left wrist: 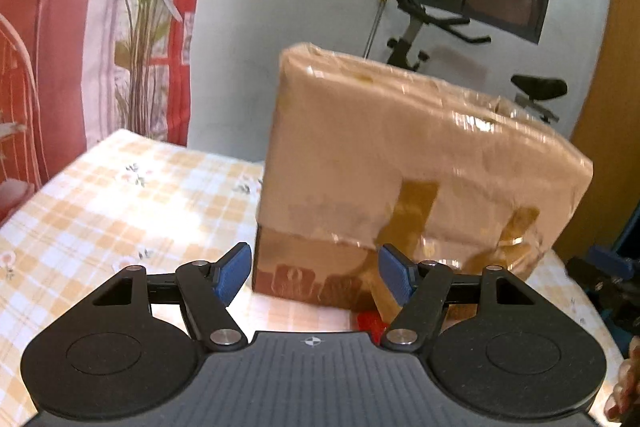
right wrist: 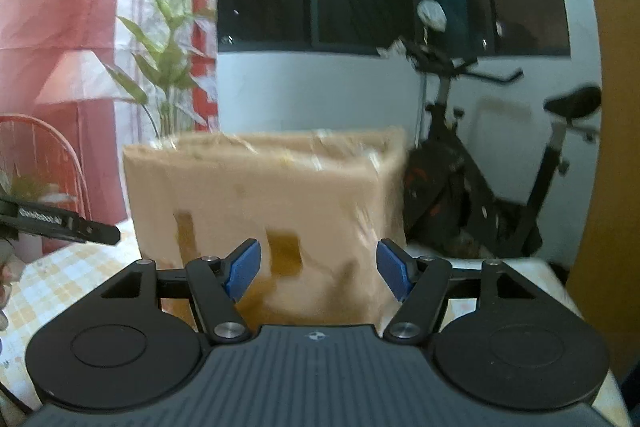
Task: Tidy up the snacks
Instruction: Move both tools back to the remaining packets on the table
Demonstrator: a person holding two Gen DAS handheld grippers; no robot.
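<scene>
A tall cardboard box (left wrist: 400, 167) wrapped in clear tape stands on the table with the checked yellow cloth (left wrist: 120, 195). My left gripper (left wrist: 314, 277) is open just in front of the box's lower edge, with nothing between its blue pads. A small red thing (left wrist: 370, 323) lies on the cloth at the box's foot, mostly hidden. The right wrist view shows the same box (right wrist: 260, 195), blurred. My right gripper (right wrist: 318, 273) is open before its near face, holding nothing. The left gripper's black body (right wrist: 60, 223) pokes in at that view's left edge.
An exercise bike (right wrist: 500, 167) stands behind the table on the right. A potted plant (left wrist: 148, 27) and a red and white curtain (left wrist: 48, 27) are at the back left. A red wire chair (right wrist: 40, 163) is on the left. A wooden panel (right wrist: 612, 147) borders the right side.
</scene>
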